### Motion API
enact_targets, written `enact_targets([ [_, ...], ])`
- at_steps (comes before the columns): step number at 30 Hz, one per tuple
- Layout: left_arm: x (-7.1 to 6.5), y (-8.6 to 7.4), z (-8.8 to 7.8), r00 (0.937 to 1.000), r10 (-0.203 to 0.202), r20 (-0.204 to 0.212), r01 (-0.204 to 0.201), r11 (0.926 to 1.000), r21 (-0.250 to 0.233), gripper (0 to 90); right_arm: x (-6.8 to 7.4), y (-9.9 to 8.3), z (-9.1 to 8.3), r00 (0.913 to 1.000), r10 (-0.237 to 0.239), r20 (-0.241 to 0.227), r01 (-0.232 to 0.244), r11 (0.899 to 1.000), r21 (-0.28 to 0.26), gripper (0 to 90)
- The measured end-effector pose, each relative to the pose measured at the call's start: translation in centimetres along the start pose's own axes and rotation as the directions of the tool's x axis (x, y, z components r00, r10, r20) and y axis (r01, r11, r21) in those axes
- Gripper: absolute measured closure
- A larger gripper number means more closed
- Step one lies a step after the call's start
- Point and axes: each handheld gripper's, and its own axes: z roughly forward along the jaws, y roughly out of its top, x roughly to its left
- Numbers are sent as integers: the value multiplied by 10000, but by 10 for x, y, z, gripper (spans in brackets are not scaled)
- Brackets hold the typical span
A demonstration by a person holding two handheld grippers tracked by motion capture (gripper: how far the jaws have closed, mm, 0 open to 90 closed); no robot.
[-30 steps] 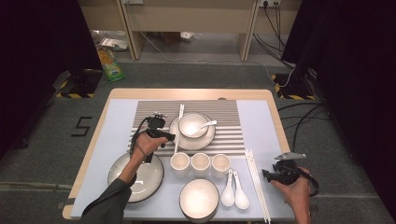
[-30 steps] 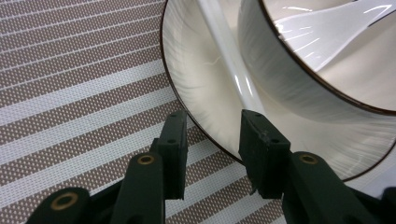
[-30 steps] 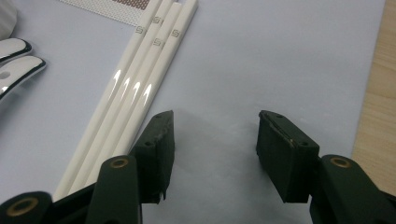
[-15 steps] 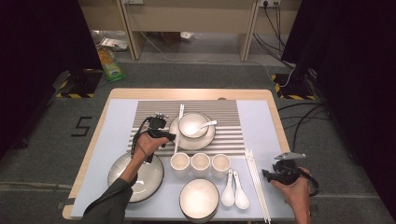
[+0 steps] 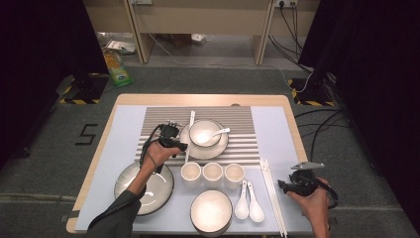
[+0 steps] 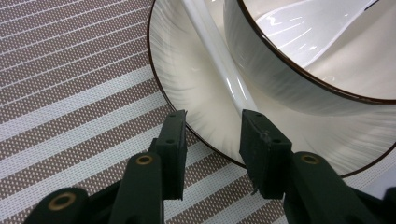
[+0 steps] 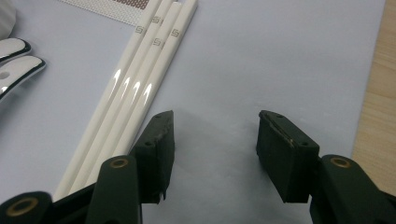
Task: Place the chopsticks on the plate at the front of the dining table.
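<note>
White dishes sit on a table with a pale blue cloth (image 5: 124, 129) and a striped mat (image 5: 247, 144). At the left, a big grey plate (image 5: 158, 191) lies near the front, and the person's left arm reaches over it. The left gripper (image 5: 174, 145) sits at the left edge of a white plate (image 6: 187, 93) on the striped mat. Its jaws are open, and a white chopstick (image 6: 219, 65) lying across that plate runs down into the gap between them; the pads do not squeeze it. A bowl (image 5: 205, 133) with a spoon (image 5: 218, 133) stands on the same plate. Three small cups (image 5: 212, 173) stand in a row in the middle, with another bowl (image 5: 211, 210) in front and two spoons (image 5: 249, 201) beside it. More chopsticks (image 7: 135, 88) lie further right. The right gripper (image 7: 212, 149) rests just beside them with its jaws open and nothing in between.
</note>
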Motion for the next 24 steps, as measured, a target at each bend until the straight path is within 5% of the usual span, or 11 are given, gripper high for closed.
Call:
enact_targets([
  [24, 7, -16, -23, 9986, 156, 510, -150, 9998, -127, 559, 1, 0, 0, 10000, 58, 40, -58, 10000, -3, 465],
])
